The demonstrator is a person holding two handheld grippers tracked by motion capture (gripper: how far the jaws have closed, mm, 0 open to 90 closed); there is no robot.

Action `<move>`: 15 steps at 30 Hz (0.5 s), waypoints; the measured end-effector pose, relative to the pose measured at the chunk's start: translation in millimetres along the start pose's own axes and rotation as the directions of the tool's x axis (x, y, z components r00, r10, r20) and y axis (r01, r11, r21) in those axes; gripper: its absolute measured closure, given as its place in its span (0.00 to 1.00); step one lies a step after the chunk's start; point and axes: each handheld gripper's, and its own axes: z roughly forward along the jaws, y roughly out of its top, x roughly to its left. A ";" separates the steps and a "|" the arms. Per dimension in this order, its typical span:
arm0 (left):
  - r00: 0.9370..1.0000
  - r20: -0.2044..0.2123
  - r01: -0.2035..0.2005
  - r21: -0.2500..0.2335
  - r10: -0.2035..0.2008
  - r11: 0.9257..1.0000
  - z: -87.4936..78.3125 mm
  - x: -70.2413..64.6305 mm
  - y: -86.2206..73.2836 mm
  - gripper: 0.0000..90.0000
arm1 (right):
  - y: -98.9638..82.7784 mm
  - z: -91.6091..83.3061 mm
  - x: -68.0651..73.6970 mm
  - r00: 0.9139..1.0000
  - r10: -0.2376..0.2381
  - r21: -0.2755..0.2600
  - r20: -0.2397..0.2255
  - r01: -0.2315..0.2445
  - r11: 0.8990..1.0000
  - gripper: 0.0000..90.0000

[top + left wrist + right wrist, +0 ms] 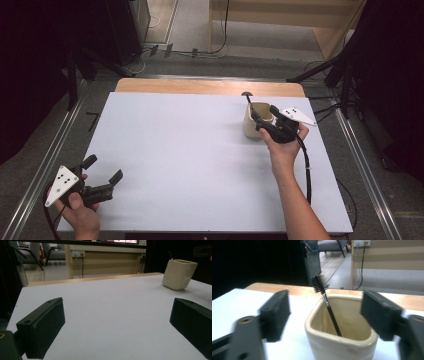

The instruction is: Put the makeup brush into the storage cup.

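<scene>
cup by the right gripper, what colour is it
Cream, plain with no pattern; the cup shows best in the right gripper view.

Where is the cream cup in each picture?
High view: the cream cup stands far right on the white table, by the right claw.
Left gripper view: upper right.
Right gripper view: bottom centre, between the jaws.
Shared landmark: the wooden table edge.

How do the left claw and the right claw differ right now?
The left claw sits at the near left corner of the white table, with bare surface between its jaws; the right claw is at the far right, over the cream cup. In the right gripper view the cup, holding a black brush, stands between its jaws without the pads pressing it. Both are open.
</scene>
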 end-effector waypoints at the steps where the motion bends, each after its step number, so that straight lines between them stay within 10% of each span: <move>1: 1.000 0.000 -0.001 0.000 0.001 1.000 -0.1 -0.1 0.0 0.00 | -0.9 -1.7 0.3 1.000 -0.016 0.003 -0.010 0.016 1.000 0.20; 15: 1.000 0.002 -0.003 0.003 0.003 1.000 0.3 -0.8 0.0 0.00 | -17.4 -23.1 -0.9 0.993 -0.094 0.023 -0.067 0.096 0.995 0.00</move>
